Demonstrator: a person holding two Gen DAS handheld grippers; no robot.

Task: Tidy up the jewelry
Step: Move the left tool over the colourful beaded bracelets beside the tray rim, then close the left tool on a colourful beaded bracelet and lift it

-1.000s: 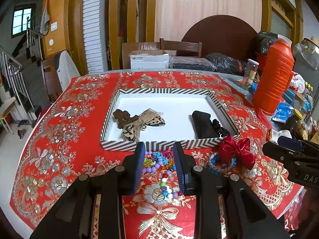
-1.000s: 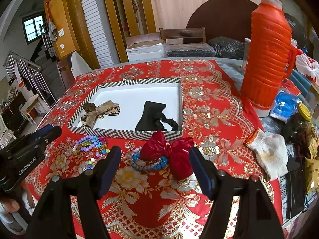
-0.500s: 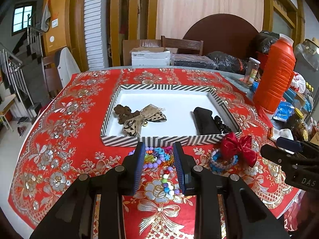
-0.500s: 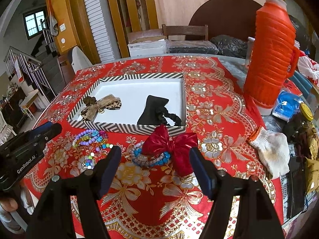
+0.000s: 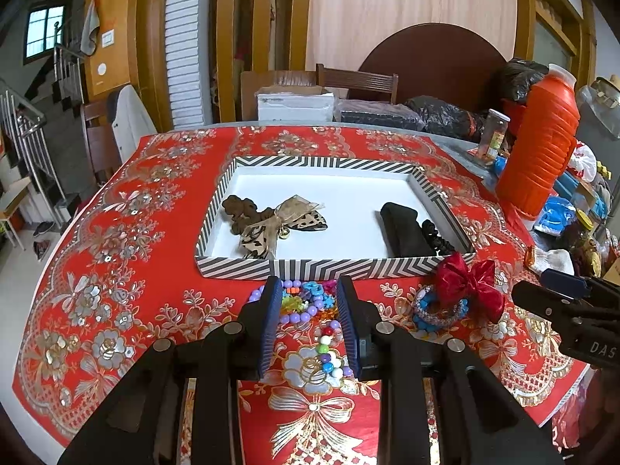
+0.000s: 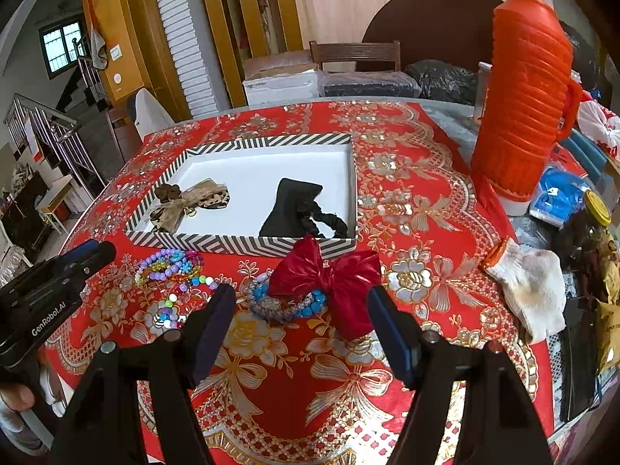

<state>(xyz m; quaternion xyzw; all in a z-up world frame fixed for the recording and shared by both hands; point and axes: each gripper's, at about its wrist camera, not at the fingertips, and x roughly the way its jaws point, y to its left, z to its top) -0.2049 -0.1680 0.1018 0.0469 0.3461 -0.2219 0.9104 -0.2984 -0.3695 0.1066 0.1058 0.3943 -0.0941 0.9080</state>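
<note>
Round tabletop (image 5: 116,232) under a red, gold-flowered cloth, with an orange thermos (image 6: 527,89) at its right side. Striped tray (image 5: 333,267) in the middle, holding a leopard-print bow (image 5: 279,224) and black hair ties (image 6: 306,209). Just before the tray, red bow (image 6: 329,279) over blue bead bracelets (image 6: 286,302) between the spread jaws of the right gripper (image 6: 302,302), and colourful bead bracelets (image 5: 306,298) beyond the narrowly parted, empty jaws of the left gripper (image 5: 308,294).

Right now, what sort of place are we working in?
Most likely a lived-in home dining area: a round table with a red floral tablecloth, a wooden chair behind it, an indoor staircase, and an orange thermos among household clutter.
</note>
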